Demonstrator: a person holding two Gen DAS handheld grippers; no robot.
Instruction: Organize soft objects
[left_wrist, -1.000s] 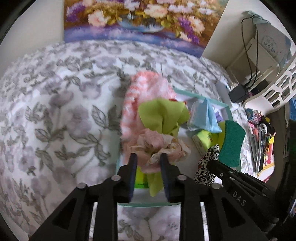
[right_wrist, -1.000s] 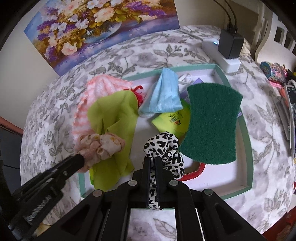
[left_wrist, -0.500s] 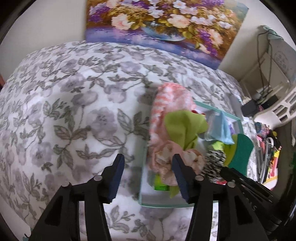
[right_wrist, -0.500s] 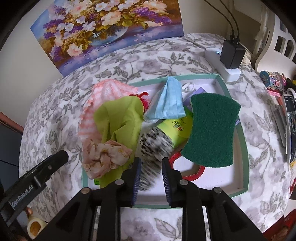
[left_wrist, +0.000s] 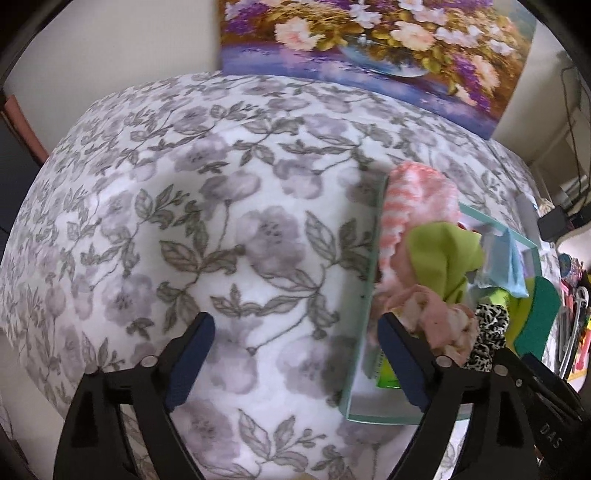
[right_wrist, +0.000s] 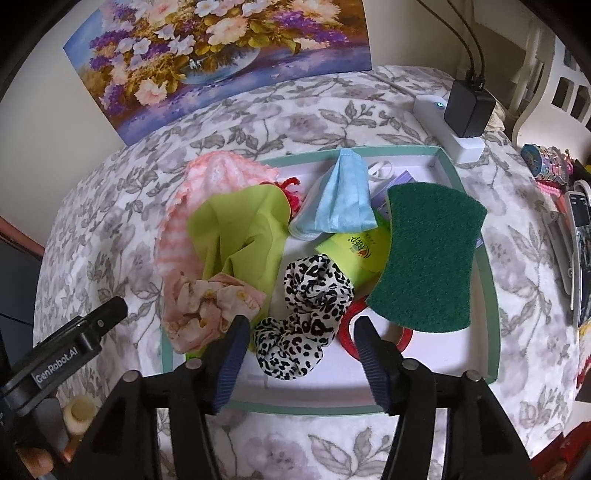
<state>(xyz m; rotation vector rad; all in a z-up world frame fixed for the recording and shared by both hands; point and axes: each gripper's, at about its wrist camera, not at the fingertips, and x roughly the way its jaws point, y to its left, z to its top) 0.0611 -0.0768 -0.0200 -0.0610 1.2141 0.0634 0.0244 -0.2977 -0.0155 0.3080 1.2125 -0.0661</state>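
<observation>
A teal-rimmed tray (right_wrist: 491, 306) on the floral bedspread holds soft things: a leopard-print scrunchie (right_wrist: 310, 306), a pink floral scrunchie (right_wrist: 207, 310), a lime cloth (right_wrist: 240, 232), a pink-striped knit piece (right_wrist: 218, 173), a blue face mask (right_wrist: 340, 199) and a green scouring pad (right_wrist: 428, 254). My right gripper (right_wrist: 299, 332) is open, its jaws on either side of the leopard scrunchie, which lies in the tray. My left gripper (left_wrist: 295, 332) is open and empty over the bedspread, left of the tray (left_wrist: 364, 325); the pink scrunchie (left_wrist: 436, 317) lies just past its right finger.
A flower painting (right_wrist: 221, 51) leans on the wall behind. A white power strip with a black charger (right_wrist: 465, 110) lies at the back right. Bracelets and a phone (right_wrist: 580, 251) lie at the right edge. The left gripper's body (right_wrist: 62, 354) shows at the lower left.
Both grippers opened and let go: the pink scrunchie and the leopard scrunchie now lie in the tray. The left gripper swung left, away from the tray; the right drew back a little.
</observation>
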